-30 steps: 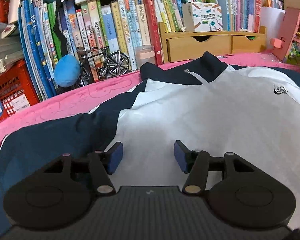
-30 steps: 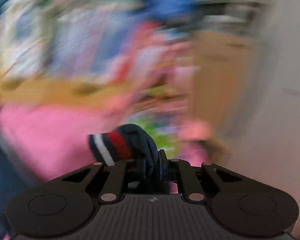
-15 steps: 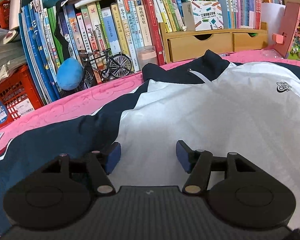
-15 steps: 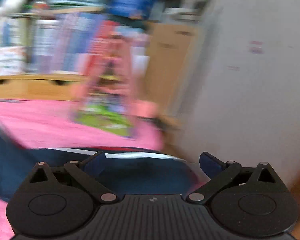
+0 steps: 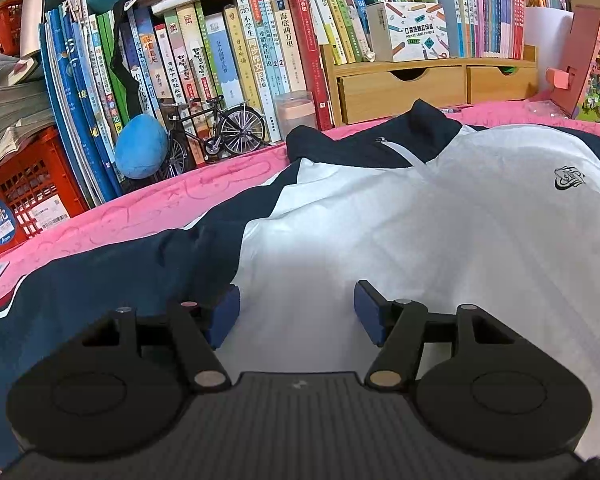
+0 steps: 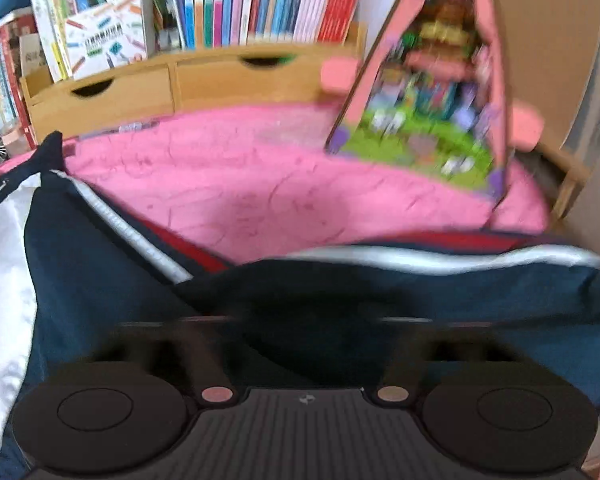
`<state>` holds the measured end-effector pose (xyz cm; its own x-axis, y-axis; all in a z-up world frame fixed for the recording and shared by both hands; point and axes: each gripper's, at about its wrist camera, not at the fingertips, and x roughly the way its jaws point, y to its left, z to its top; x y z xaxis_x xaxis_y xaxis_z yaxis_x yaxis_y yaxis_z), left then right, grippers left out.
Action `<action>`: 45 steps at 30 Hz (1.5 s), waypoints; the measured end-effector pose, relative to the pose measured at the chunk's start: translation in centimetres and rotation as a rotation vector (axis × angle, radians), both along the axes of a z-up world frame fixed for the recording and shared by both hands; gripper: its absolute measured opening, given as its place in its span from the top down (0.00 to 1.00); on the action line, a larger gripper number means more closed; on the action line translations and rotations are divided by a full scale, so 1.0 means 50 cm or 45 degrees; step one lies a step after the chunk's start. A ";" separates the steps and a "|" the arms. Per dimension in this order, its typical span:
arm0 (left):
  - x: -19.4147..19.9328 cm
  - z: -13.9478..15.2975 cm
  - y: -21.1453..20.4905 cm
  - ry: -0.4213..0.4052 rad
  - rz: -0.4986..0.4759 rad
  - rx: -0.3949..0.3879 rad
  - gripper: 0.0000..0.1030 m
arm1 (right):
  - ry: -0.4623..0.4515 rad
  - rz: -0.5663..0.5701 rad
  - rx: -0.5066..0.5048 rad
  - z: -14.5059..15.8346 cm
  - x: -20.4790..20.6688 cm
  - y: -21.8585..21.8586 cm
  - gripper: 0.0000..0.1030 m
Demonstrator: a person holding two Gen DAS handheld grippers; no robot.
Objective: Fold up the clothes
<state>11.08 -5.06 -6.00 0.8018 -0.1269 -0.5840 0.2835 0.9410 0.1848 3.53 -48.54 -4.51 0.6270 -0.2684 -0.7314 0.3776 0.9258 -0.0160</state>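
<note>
My left gripper point(image 5: 296, 312) has its blue pads point(image 5: 370, 318) spread wide with nothing between them, hovering low over the white chest panel of the jacket point(image 5: 420, 240). My right gripper point(image 6: 304, 320) is smeared by motion blur; its fingertips are lost against dark cloth, so I cannot tell whether it is parted or pinching anything. Just ahead of the right tool lies a navy sleeve point(image 6: 440, 284) with white and red stripes, bunched in a soft ridge. Ahead of the left tool the jacket lies face up on the pink cover point(image 5: 148, 216), collar point(image 5: 380, 140) at the far end, its other navy sleeve point(image 5: 112, 280) stretching off to the left. I judge the fabric thin, light and rather slick, limp enough to sag and slide from a shallow pinch. I would take it at a seam or cuff edge, where the layers are thicker. Beyond the jacket stand books point(image 5: 220, 60) and wooden drawers point(image 5: 432, 84)
</note>
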 end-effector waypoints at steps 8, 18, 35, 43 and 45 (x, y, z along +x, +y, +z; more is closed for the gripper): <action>-0.001 0.000 -0.007 -0.008 0.016 0.020 0.39 | -0.119 -0.076 -0.042 0.015 0.024 -0.072 0.98; 0.000 -0.001 -0.007 -0.007 0.019 0.019 0.38 | 0.011 0.424 -0.241 0.004 0.032 0.002 0.43; 0.001 -0.001 0.000 -0.002 0.016 0.009 0.36 | 0.070 0.404 0.027 0.000 0.034 0.022 0.38; 0.002 -0.002 0.001 -0.002 0.017 0.011 0.36 | -0.039 0.201 -0.337 0.002 0.046 0.053 0.93; 0.003 -0.003 0.003 -0.003 0.014 0.012 0.36 | -0.108 0.133 -0.506 0.013 0.060 0.051 0.97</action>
